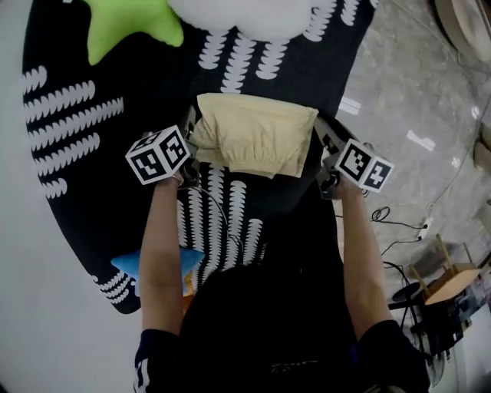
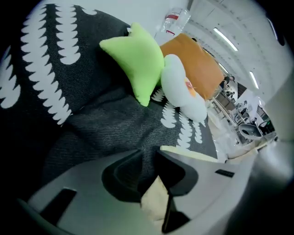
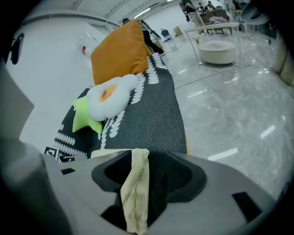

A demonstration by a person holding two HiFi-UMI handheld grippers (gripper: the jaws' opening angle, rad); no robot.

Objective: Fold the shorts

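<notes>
The beige shorts point(image 1: 257, 134) lie folded into a compact rectangle on the black mat point(image 1: 77, 192) with white leaf prints. My left gripper point(image 1: 190, 153) is at the shorts' left edge. In the left gripper view its jaws stand slightly apart point(image 2: 149, 156), and a beige corner of the shorts point(image 2: 154, 202) sits low between them without being pinched. My right gripper point(image 1: 326, 163) is at the shorts' right edge. In the right gripper view its jaws point(image 3: 149, 158) stand well apart; a strip of the shorts point(image 3: 135, 193) hangs against the left jaw, with mat showing beside it.
A green star cushion point(image 1: 126, 27) and a white egg-shaped cushion point(image 1: 238, 15) lie at the mat's far end, with an orange cushion point(image 2: 193, 64) behind them. A blue soft toy point(image 1: 134, 265) lies near my left arm. To the right is bare floor with cables point(image 1: 399, 222).
</notes>
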